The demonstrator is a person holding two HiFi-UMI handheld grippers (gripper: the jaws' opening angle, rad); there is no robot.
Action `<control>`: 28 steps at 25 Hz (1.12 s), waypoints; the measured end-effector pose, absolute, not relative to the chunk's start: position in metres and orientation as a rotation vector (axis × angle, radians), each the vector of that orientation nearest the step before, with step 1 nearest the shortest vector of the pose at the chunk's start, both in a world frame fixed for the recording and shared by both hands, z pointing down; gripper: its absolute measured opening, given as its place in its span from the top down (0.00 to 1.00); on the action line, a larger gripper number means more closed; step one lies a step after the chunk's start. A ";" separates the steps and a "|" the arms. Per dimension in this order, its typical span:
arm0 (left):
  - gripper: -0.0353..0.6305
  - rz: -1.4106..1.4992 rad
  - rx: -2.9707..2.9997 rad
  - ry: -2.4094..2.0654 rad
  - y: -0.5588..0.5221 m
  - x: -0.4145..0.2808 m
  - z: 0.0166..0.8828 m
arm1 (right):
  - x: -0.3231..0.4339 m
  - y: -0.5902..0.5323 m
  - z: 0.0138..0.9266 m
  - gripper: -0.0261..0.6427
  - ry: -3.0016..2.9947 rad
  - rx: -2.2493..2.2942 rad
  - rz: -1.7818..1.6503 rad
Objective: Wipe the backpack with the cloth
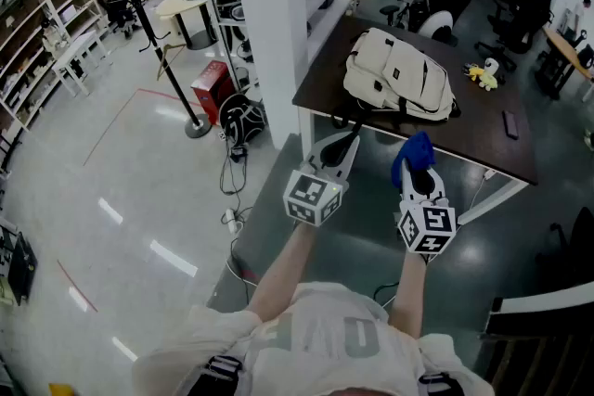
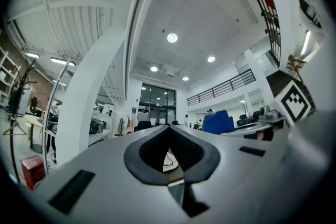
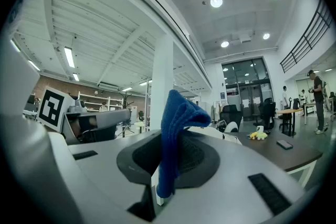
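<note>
My left gripper (image 1: pixel 342 146) hovers at the near edge of the table (image 1: pixel 492 121), jaws pressed together on nothing. Just right of it, my right gripper (image 1: pixel 418 172) pinches the blue cloth (image 1: pixel 414 151) — above that same edge. The backpack (image 1: pixel 399 74) lies on the table — beyond both grippers.

Cloth (image 3: pixel 181 113): blue, soft knitted-looking weave, matt, with a rough nap. Right gripper (image 3: pixel 167 136) and left gripper (image 2: pixel 170 131): smooth grey matt shells, apparently plastic; dark pads (image 3: pixel 198 153) finely ribbed. Backpack (image 1: pixel 399 74), at twelve o'clock from the grippers in the head view: cream woven fabric, matt, with black straps. Table (image 1: pixel 483 130): dark, dull top. Floor (image 1: pixel 139 199), at nine o'clock: grey, glossy, mirroring lamps.
</note>
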State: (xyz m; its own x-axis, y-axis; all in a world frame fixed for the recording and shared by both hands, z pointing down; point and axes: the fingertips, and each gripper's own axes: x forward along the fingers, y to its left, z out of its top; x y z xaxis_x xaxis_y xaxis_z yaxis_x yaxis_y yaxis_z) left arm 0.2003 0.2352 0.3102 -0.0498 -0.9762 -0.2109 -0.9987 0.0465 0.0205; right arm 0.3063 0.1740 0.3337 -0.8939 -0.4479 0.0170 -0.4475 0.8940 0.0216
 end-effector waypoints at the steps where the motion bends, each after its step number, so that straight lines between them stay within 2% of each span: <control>1: 0.94 0.240 -2.060 2.174 0.237 0.198 0.311 | 0.305 0.175 0.334 0.90 -3.036 0.715 -0.024; 13: 0.94 0.234 -2.086 2.200 0.243 0.199 0.318 | 0.304 0.182 0.340 0.90 -3.021 0.702 0.006; 28: 0.94 0.283 -1.950 2.329 0.244 0.192 0.333 | 0.317 0.155 0.364 0.89 -3.077 0.580 0.202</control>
State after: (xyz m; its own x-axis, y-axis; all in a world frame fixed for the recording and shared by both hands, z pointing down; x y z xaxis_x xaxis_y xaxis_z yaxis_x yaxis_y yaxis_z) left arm 0.1923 0.2442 0.3329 -0.1804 -0.9656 -0.1874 -0.9824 0.1674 0.0832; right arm 0.3167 0.1546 0.3638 -0.9316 -0.3624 0.0272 -0.3629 0.9233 -0.1258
